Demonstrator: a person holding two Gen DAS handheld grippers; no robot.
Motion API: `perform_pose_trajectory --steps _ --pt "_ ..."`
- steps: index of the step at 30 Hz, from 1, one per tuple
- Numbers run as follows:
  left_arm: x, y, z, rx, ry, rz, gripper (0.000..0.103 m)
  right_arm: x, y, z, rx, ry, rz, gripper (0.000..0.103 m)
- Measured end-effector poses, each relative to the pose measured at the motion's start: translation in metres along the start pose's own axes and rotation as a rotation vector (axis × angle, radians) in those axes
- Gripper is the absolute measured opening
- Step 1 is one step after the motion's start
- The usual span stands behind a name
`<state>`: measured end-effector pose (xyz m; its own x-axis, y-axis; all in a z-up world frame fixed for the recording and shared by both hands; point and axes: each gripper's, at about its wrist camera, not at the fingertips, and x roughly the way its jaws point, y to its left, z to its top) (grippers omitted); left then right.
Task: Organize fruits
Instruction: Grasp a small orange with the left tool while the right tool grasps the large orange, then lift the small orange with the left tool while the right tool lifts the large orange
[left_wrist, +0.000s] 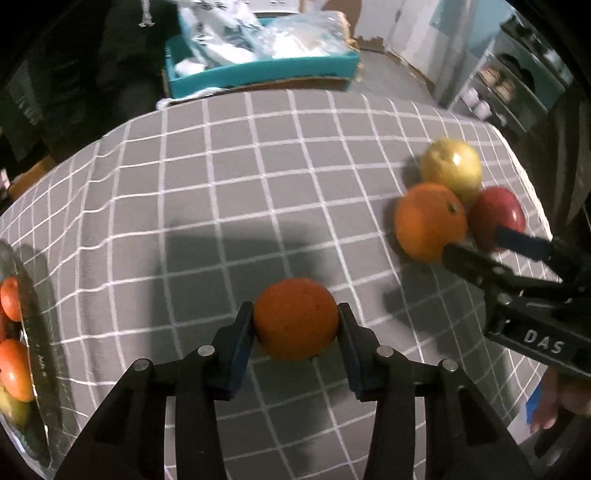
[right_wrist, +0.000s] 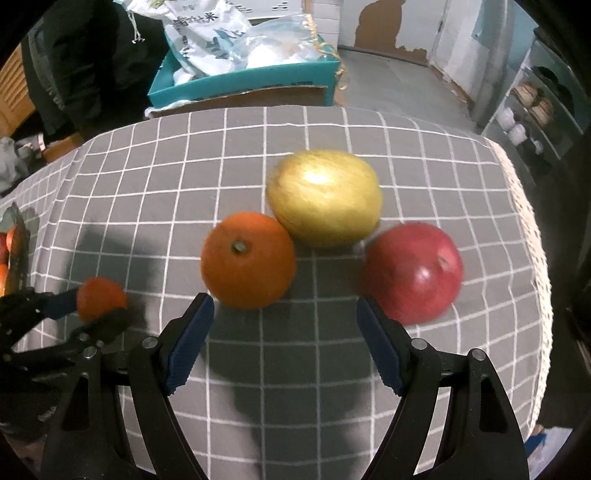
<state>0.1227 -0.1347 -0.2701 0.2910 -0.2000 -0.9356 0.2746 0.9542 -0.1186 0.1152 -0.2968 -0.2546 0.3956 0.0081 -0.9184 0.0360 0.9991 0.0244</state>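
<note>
Grey checked bench (left_wrist: 229, 177); left gripper (left_wrist: 295, 325) clamped on small tangerine (left_wrist: 295, 323), left of large orange (right_wrist: 248, 260); right gripper (right_wrist: 284, 314) spread wide, empty, near orange.

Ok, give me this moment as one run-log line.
left gripper: shut on small orange mandarin | right gripper: open, empty, near large orange and red apple | grey checked tablecloth

I'm seeing a matt grey woven cloth (right_wrist: 258, 369) with white grid lines over the table. On it, the red apple (right_wrist: 412, 273) shines glossy and smooth; beside it, the orange (right_wrist: 247, 264) looks dimpled. My claw (right_wrist: 284, 343) pads are ribbed blue rubber on black plastic.
</note>
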Motion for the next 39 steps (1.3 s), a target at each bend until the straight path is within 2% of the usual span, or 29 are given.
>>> perform_pose_trajectory --steps 7,19,21,22,23,30,39 --pt "-0.006 0.029 0.013 -0.050 -0.032 0.034 0.044 0.019 0.005 0.012 0.018 0.027 0.033 0.078" --pt "-0.010 0.044 0.018 -0.082 -0.049 0.056 0.044 0.046 0.009 0.021 0.031 0.072 0.029 0.078" --pt "-0.012 0.046 0.018 -0.087 -0.053 0.056 0.044 0.045 0.010 0.022 0.029 0.066 0.025 0.077" --pt "-0.013 0.046 0.018 -0.088 -0.055 0.056 0.044 0.043 0.011 0.023 0.023 0.058 0.021 0.069" --pt "-0.014 0.047 0.018 -0.089 -0.057 0.055 0.044 0.042 0.012 0.024 0.014 0.056 0.026 0.064" --pt "-0.028 0.049 0.017 -0.093 -0.081 0.053 0.044 0.036 0.019 0.019 -0.012 0.051 0.001 0.063" --pt "-0.058 0.049 0.012 -0.098 -0.137 0.054 0.044 -0.004 0.022 0.019 -0.025 -0.033 -0.005 0.063"
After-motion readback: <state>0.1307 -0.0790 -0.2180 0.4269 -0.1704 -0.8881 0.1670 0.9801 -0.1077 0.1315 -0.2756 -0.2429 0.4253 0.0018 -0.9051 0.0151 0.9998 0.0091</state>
